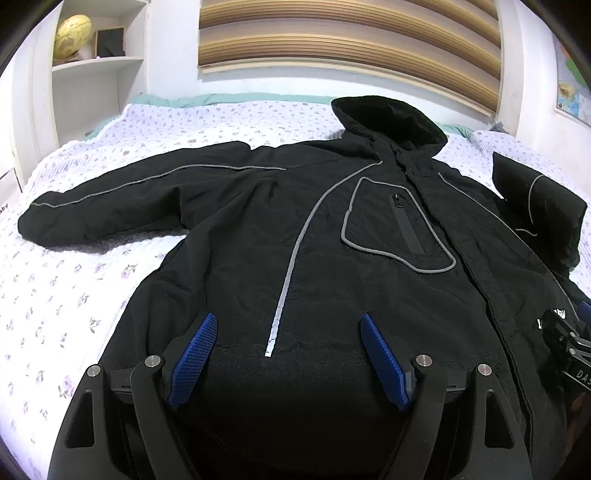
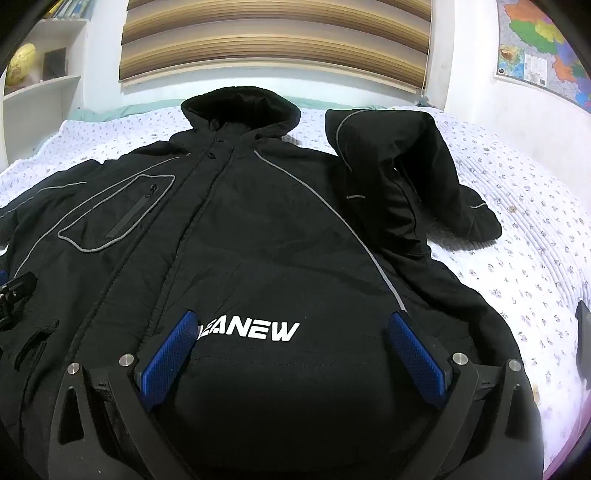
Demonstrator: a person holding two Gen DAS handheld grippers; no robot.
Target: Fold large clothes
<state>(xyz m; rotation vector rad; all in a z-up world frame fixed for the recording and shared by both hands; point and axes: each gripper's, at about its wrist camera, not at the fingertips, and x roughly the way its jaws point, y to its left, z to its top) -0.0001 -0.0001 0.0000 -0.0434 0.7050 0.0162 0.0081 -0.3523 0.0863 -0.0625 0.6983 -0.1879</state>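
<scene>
A large black hooded jacket [image 1: 332, 236] with grey piping lies front-up on the bed, hood toward the far wall. It also shows in the right wrist view [image 2: 266, 229], with white lettering near the hem. Its left sleeve [image 1: 110, 206] lies stretched out to the side. Its right sleeve [image 2: 406, 173] is bent and bunched up beside the body. My left gripper [image 1: 286, 325] is open, its blue pads over the hem on the left half. My right gripper [image 2: 291, 323] is open over the hem on the right half. Neither holds cloth.
The bed has a white floral bedspread [image 1: 74, 280]. A white shelf with a globe [image 1: 72, 35] stands at the far left. A striped blind [image 2: 277, 40] and a wall map [image 2: 539, 55] hang behind the bed. A dark object [image 2: 583, 339] lies at the bed's right edge.
</scene>
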